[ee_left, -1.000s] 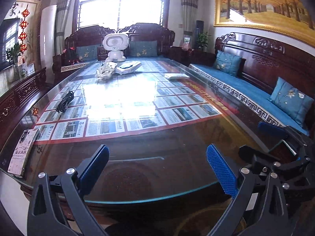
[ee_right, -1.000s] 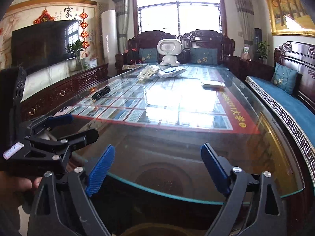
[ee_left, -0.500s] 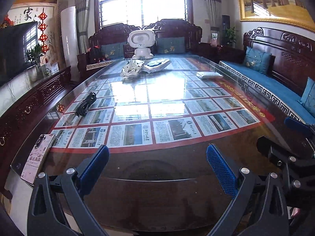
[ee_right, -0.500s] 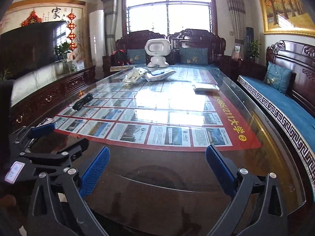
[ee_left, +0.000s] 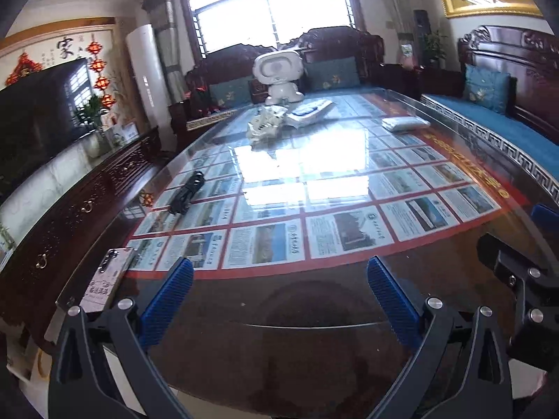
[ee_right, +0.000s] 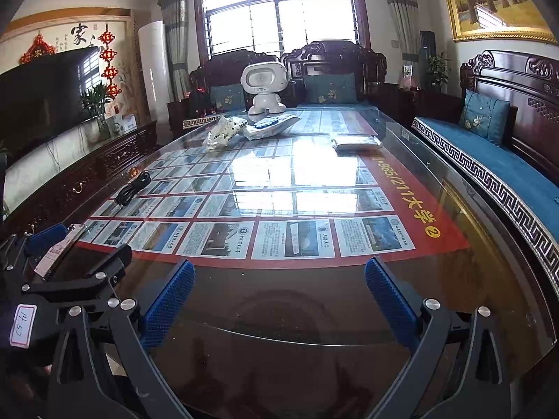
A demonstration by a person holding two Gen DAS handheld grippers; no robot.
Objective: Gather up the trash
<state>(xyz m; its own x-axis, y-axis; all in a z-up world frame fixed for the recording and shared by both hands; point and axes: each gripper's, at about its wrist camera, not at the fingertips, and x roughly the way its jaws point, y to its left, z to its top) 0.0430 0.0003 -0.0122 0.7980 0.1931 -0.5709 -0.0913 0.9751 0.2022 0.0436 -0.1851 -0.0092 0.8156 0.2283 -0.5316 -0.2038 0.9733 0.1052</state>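
Observation:
A crumpled white wrapper point(ee_left: 264, 123) point(ee_right: 223, 132) lies far down the long glass-topped table point(ee_left: 314, 300) point(ee_right: 314, 300), in front of a white toy robot point(ee_left: 279, 76) point(ee_right: 263, 87). Beside it lies a flat white-and-blue packet point(ee_left: 309, 112) point(ee_right: 270, 125). A folded white pack point(ee_left: 405, 124) point(ee_right: 356, 143) rests toward the right edge. My left gripper point(ee_left: 279, 300) hangs open over the table's near end, nothing between its blue pads. My right gripper point(ee_right: 277, 300) is likewise open and holds nothing. Each gripper shows at the edge of the other's view.
A coiled black cable point(ee_left: 187, 190) point(ee_right: 132, 188) lies on the table's left side, a phone in a patterned case point(ee_left: 106, 279) at the near left corner. A dark sideboard point(ee_left: 70, 209) with a TV runs along the left, a blue-cushioned bench point(ee_right: 506, 174) along the right.
The left view has swung leftward, bringing the TV wall and sideboard into view. The right gripper's jaws widened slightly and its view dropped a little lower over the table end.

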